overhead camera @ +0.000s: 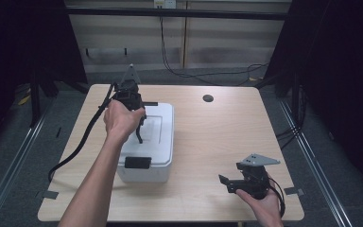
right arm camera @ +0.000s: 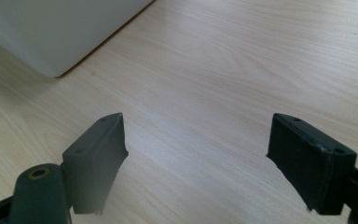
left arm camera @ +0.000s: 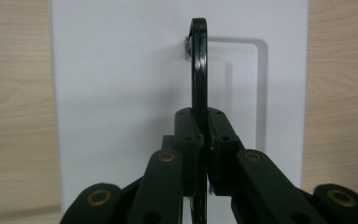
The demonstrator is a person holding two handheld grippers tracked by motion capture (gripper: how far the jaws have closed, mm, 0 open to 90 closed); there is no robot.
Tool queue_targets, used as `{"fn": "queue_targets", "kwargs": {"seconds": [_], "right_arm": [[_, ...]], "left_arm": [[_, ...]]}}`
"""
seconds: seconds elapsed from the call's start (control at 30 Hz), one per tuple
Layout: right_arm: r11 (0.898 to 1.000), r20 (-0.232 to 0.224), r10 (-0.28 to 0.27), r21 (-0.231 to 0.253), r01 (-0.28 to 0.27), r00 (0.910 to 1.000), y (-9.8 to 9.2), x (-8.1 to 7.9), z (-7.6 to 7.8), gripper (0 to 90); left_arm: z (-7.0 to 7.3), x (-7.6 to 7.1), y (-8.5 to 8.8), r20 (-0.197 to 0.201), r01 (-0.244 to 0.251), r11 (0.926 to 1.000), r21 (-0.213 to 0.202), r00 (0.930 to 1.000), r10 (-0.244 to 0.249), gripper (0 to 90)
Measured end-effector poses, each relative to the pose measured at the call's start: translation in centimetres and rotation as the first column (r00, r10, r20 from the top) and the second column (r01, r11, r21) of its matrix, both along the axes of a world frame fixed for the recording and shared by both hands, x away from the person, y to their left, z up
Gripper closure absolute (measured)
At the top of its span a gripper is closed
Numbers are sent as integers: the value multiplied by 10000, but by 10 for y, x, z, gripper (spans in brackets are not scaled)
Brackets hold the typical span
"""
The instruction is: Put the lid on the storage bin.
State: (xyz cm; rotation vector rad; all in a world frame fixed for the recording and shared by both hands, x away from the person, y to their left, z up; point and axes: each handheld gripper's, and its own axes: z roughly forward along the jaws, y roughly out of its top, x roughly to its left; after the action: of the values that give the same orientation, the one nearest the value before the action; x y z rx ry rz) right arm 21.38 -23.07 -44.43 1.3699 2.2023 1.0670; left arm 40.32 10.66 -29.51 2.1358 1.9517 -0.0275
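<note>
Evidently the left claw [overhead camera: 139, 135] is clamping the white box's [overhead camera: 160, 156] black handle [left arm camera: 198, 70] mid-worktop [overhead camera: 217, 137], likely lifting next; the right claw [right arm camera: 196, 163] is resting apart, empty.

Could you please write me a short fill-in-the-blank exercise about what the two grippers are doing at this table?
1. The left gripper is shut on the black ____ of the white box.
2. The right gripper has its jaws ____ above the wooden table.
3. On the box's near side sits a black ____.
4. The handle is swung up to stand ____ from the lid.

Missing words: handle; open; latch; upright
</note>
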Motion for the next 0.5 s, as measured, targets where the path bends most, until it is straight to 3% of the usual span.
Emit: {"fn": "queue_targets", "kwargs": {"seconds": [0.33,0.5], "right_arm": [[10000,12,24,-8,-24,10000,0,0,0,184],[10000,-9,10,1,-10,10000,0,0,0,184]], "left_arm": [[-2,0,2,-14,-29,10000,-67,10000,29,846],[-2,1,1,22,289,9994,-169,9996,-288,831]]}}
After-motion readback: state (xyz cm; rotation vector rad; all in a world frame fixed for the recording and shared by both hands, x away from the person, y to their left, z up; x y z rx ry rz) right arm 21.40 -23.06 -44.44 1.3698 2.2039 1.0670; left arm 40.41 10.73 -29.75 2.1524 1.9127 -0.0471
